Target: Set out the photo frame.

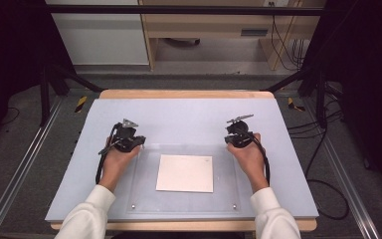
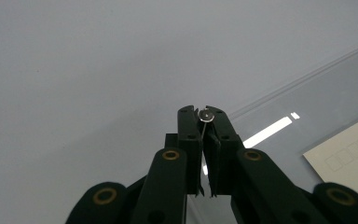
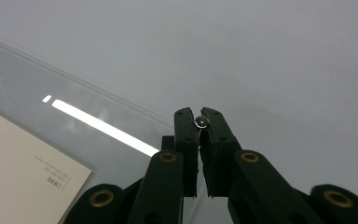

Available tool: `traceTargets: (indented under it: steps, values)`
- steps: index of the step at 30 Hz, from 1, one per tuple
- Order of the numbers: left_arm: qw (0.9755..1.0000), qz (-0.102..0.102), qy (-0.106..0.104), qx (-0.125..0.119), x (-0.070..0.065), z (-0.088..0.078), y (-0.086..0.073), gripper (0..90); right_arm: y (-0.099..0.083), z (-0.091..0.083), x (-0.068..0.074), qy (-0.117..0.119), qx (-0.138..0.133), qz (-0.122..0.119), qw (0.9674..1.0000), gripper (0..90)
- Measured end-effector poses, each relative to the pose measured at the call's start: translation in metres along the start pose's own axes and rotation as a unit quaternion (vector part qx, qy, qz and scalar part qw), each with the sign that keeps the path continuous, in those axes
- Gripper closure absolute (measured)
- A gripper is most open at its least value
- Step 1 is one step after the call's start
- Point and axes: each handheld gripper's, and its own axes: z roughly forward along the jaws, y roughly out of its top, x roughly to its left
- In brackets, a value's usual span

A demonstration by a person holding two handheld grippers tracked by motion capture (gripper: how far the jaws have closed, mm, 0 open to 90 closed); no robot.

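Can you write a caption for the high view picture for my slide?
Two hands rest a shut left tool and right tool at the clear plate's far corners, white card between.

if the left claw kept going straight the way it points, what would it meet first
Probably the bare grey mat. The left claw, shut, sits at the far corner of the clear sheet and points beyond its edge; nothing else lies ahead. Depth is hard to judge.
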Motion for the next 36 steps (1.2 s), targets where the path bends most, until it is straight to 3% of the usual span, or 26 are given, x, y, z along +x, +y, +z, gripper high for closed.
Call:
traceTargets:
  steps: [9, 16, 27, 32, 36]
  values:
    - [0.9997, 0.004, -0.015, 0.019, 0.005, 0.002, 0.006, 84.9, 0.004, 0.002, -0.003, 0.011, 0.015, 0.007, 0.9998, 85.5]
    - [0.9994, -0.005, -0.016, 0.032, 0.006, 0.002, 0.009, 84.9, 0.001, 0.002, -0.008, 0.024, -0.001, 0.008, 0.9997, 85.4]
    - [0.9984, -0.018, -0.013, 0.051, 0.006, 0.004, 0.015, 85.0, -0.001, 0.003, -0.009, 0.025, -0.015, 0.001, 0.9996, 84.8]
    - [0.9978, -0.017, -0.013, 0.062, 0.006, 0.005, 0.018, 84.9, -0.005, 0.001, -0.008, 0.020, -0.026, 0.001, 0.9995, 73.6]
    - [0.9976, -0.023, -0.017, 0.064, 0.007, 0.006, 0.018, 84.9, -0.011, -0.008, -0.007, 0.014, -0.044, -0.012, 0.9989, 64.7]
